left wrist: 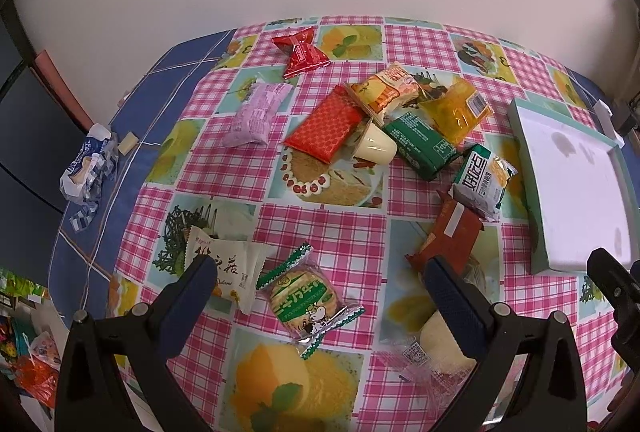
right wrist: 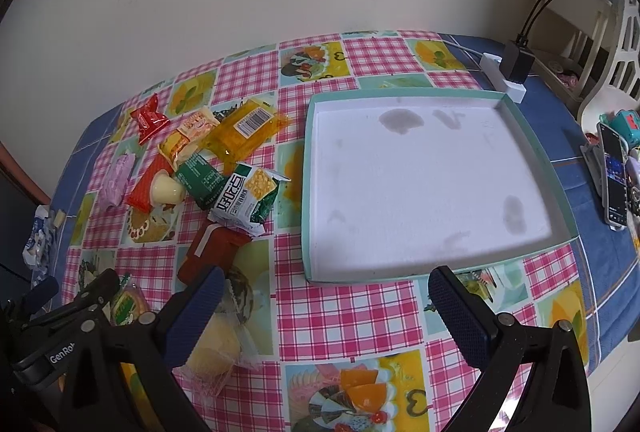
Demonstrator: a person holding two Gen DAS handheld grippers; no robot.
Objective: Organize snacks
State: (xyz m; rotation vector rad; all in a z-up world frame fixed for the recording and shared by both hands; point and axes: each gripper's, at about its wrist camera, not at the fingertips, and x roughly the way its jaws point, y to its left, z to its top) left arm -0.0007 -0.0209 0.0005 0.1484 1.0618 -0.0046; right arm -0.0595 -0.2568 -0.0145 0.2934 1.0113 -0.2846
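Note:
Several wrapped snacks lie scattered on the checked tablecloth. A round green-wrapped biscuit pack [left wrist: 306,302] lies between the fingers of my open, empty left gripper [left wrist: 320,272]. A white pastry pack [left wrist: 224,264] is by its left finger, a brown-red pack [left wrist: 448,240] by its right. Farther off lie a red patterned pack [left wrist: 326,126], a pudding cup [left wrist: 374,148], a green pack [left wrist: 422,144], and a pink pack [left wrist: 256,114]. An empty white tray with a teal rim [right wrist: 424,180] sits ahead of my open, empty right gripper [right wrist: 326,290]. The left gripper also shows at the left in the right wrist view.
A crumpled blue-white wrapper [left wrist: 86,168] lies at the table's left edge. A white power strip with a black charger [right wrist: 512,68] sits behind the tray. A phone on a stand [right wrist: 614,176] is at the right. The wall runs behind the table.

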